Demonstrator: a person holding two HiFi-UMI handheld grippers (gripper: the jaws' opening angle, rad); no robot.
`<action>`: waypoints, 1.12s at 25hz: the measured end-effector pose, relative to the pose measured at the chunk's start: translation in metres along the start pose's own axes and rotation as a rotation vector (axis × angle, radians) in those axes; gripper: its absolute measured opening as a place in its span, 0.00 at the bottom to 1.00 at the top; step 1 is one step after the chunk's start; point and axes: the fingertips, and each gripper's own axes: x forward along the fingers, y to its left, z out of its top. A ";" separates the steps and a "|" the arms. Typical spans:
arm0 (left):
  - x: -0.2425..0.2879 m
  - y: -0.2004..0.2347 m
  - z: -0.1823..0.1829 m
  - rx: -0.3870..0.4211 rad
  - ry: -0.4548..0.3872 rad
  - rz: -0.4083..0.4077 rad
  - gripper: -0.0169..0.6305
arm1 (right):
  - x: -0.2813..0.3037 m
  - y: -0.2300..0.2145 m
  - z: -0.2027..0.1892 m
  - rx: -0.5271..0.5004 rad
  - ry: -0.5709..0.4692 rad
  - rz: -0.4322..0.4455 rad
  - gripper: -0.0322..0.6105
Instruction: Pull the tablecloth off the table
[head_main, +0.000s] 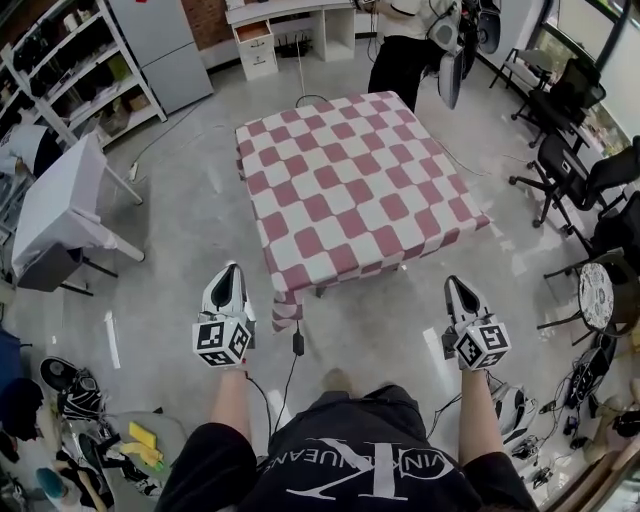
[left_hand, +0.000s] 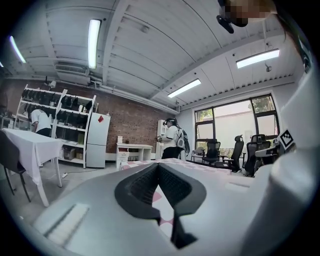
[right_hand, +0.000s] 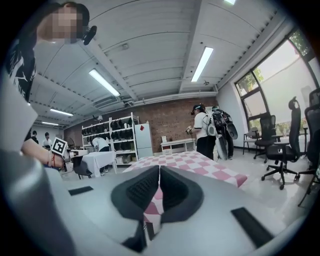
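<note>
Pressed together with nothing between them, the black ribbed fingers (left_hand: 142, 187) of the left gripper (left_hand: 159, 166) meet at their tips. The right gripper (right_hand: 159, 168) matches it, its black fingers (right_hand: 176, 190) also shut on nothing.

From the head view, the left gripper (head_main: 230, 270) and right gripper (head_main: 455, 283) are held side by side over the grey floor (head_main: 190, 220), each pointing towards the pink-and-white checked tablecloth (head_main: 350, 185). That cloth lies spread flat over a square tabletop, which is hidden beneath it, and its edges hang down the sides. The near-left corner of the cloth (head_main: 285, 305) droops lowest, just beside the left gripper but not touching it. The right gripper is near the cloth's front edge, clear of it.

A person in a white top (head_main: 410, 40) stands at the far side. Black office chairs (head_main: 560, 165) stand to the right, and a table draped in white cloth (head_main: 60, 195) stands to the left.
</note>
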 end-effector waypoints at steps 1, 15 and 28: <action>0.004 0.000 -0.001 0.002 0.002 0.005 0.04 | 0.004 -0.004 0.001 -0.001 -0.001 0.006 0.07; 0.049 -0.023 0.001 -0.014 0.007 0.183 0.04 | 0.117 -0.083 0.006 -0.079 0.097 0.240 0.07; 0.101 -0.066 -0.004 -0.048 0.006 0.355 0.04 | 0.185 -0.175 0.018 -0.093 0.130 0.380 0.07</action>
